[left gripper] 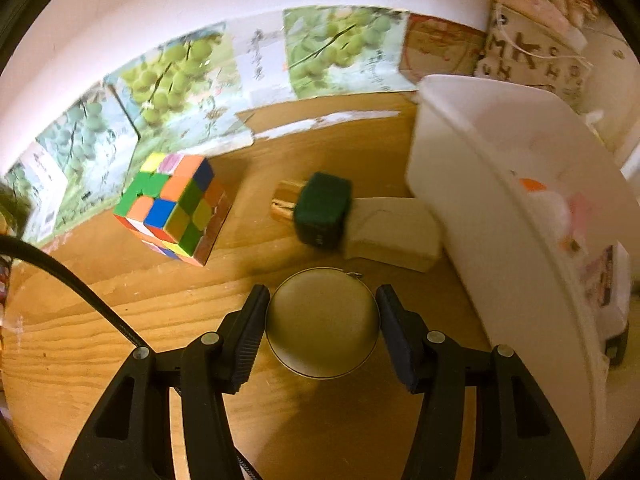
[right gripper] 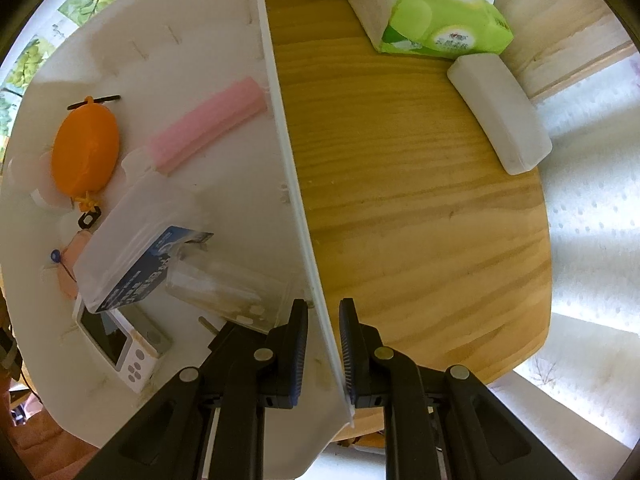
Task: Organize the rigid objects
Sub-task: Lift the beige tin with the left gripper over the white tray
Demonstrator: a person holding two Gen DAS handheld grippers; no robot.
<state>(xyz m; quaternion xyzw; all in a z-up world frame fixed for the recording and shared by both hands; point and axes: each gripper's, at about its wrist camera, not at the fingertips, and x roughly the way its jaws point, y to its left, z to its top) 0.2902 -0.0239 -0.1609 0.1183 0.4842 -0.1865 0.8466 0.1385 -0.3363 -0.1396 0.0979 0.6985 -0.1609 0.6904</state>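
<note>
My left gripper (left gripper: 322, 308) is shut on a round olive-gold tin (left gripper: 322, 320), a pad pressing on each side, just above the wooden table (left gripper: 100, 340). Beyond it lie a dark green block (left gripper: 323, 210), a pale wooden piece (left gripper: 394, 232) and a scrambled colour cube (left gripper: 174, 208). The white bin (left gripper: 500, 200) stands to the right. My right gripper (right gripper: 323, 344) points straight down and is shut on the bin's thin wall (right gripper: 288, 184). Inside the bin lie an orange oval pouch (right gripper: 86, 152), a pink foam bar (right gripper: 208, 124), a clear box with a blue label (right gripper: 136, 256) and a white device (right gripper: 120, 344).
Grape-print sheets (left gripper: 168, 80) and cardboard line the back of the table against the wall. On the bin's far side sit a green tissue pack (right gripper: 432, 12) and a white case (right gripper: 500, 112). The table's rounded edge (right gripper: 544, 280) runs close on the right.
</note>
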